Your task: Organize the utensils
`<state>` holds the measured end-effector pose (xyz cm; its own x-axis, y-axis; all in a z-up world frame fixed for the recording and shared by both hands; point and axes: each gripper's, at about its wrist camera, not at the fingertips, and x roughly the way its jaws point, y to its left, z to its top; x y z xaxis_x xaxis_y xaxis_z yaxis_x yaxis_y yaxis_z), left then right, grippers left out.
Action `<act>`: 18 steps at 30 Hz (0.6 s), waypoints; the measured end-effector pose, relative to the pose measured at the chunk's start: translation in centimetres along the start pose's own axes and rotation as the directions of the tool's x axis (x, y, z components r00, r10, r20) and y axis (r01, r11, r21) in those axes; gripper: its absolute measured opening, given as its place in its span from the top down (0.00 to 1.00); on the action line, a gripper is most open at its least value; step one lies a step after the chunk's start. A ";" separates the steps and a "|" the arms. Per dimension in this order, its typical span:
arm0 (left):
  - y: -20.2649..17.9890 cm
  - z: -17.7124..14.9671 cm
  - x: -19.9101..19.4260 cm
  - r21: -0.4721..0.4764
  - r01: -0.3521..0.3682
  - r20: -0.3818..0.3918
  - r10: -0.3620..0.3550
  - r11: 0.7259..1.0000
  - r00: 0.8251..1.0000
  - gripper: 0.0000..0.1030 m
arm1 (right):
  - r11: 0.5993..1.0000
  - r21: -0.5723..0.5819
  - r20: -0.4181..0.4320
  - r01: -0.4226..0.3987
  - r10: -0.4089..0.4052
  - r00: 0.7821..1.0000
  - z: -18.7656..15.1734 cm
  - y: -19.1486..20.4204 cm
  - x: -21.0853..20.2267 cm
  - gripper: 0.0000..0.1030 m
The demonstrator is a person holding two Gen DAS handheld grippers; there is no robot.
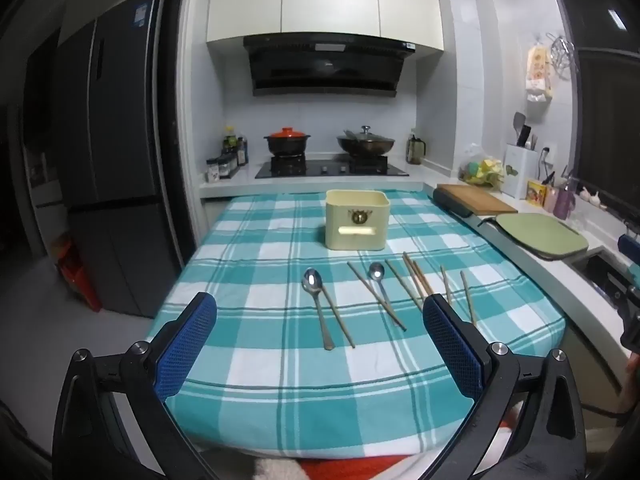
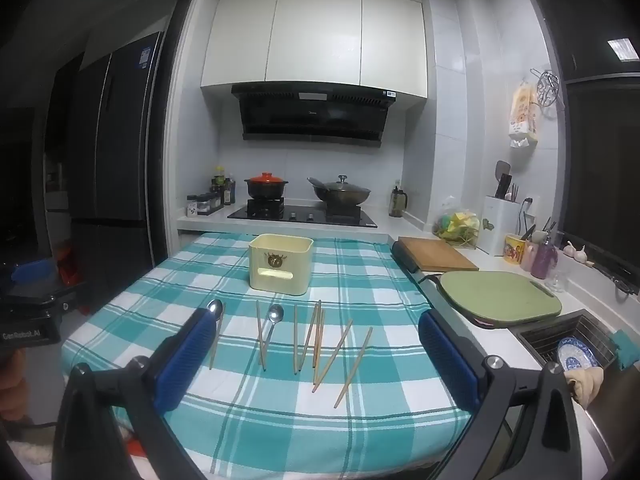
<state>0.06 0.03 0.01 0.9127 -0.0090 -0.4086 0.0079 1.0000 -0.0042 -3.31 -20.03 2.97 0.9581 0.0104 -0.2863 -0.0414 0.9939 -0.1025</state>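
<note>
A red-lidded pot (image 1: 287,141) and a lidded wok (image 1: 365,142) sit on the stove (image 1: 332,169), near a wooden board (image 1: 474,199) and a green mat (image 1: 542,234).

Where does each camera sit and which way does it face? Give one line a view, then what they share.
Left wrist: sits on the left gripper, looking forward and slightly down over the checked tablecloth toward the stove; its open blue-padded fingers frame the near spoon.
Right wrist: sits on the right gripper, further right, facing likewise; its open fingers frame the chopsticks, and the left gripper's body shows at the left edge.
Shared: the cream holder, spoons, chopsticks, stove.
</note>
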 end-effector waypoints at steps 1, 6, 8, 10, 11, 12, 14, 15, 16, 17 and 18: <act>0.0 0.0 0.0 0.001 0.002 -0.001 -0.002 1.000 1.000 0.00 | 1.000 -0.001 0.004 0.003 -0.003 1.000 0.0 0.0 0.0 0.00; -0.2 0.1 0.0 0.004 0.015 -0.001 -0.015 1.000 1.000 0.00 | 1.000 0.015 0.027 -0.002 0.002 1.000 -0.4 -0.2 -0.6 0.00; -0.2 -0.2 -0.1 0.009 0.017 0.003 -0.017 1.000 1.000 0.00 | 1.000 0.003 0.010 -0.004 0.004 1.000 -0.2 0.0 -0.3 0.00; -0.3 -0.1 -0.4 0.010 0.014 0.006 -0.014 1.000 1.000 0.00 | 1.000 -0.002 0.010 0.001 -0.001 1.000 -0.3 0.2 -0.1 0.00; -0.3 -0.1 -0.4 0.011 0.013 0.007 -0.013 1.000 1.000 0.00 | 1.000 -0.003 0.012 0.002 -0.002 1.000 -0.3 0.2 -0.2 0.00; -0.4 -0.1 -0.5 0.012 0.012 0.008 -0.012 1.000 1.000 0.00 | 1.000 -0.003 0.014 0.002 -0.002 1.000 -0.4 0.2 -0.2 0.00; -0.2 0.1 -0.6 0.006 0.008 0.005 -0.008 1.000 1.000 0.00 | 1.000 -0.004 0.014 0.004 -0.004 1.000 -0.5 0.4 -0.2 0.00; 0.0 0.4 -0.6 -0.001 0.005 0.001 -0.005 1.000 1.000 0.00 | 1.000 -0.004 0.013 0.004 -0.004 1.000 -0.5 0.4 -0.2 0.00; 0.0 0.4 -0.6 -0.001 0.004 0.002 -0.004 1.000 1.000 0.00 | 1.000 -0.002 0.013 0.004 -0.004 1.000 -0.4 0.4 -0.2 0.00; 0.0 0.5 -0.7 -0.001 0.003 0.003 -0.003 1.000 1.000 0.00 | 1.000 -0.001 0.013 0.002 -0.002 1.000 -0.4 0.4 -0.3 0.00; 0.0 0.5 -0.6 -0.002 0.003 0.002 -0.003 1.000 1.000 0.00 | 1.000 -0.002 0.014 0.003 -0.002 1.000 -0.4 0.5 -0.2 0.00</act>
<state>-0.29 0.05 0.74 0.9134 -0.0121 -0.4068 0.0099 0.9999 -0.0075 -3.65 -19.60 2.57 0.9619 0.0094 -0.2731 -0.0395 0.9937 -0.1050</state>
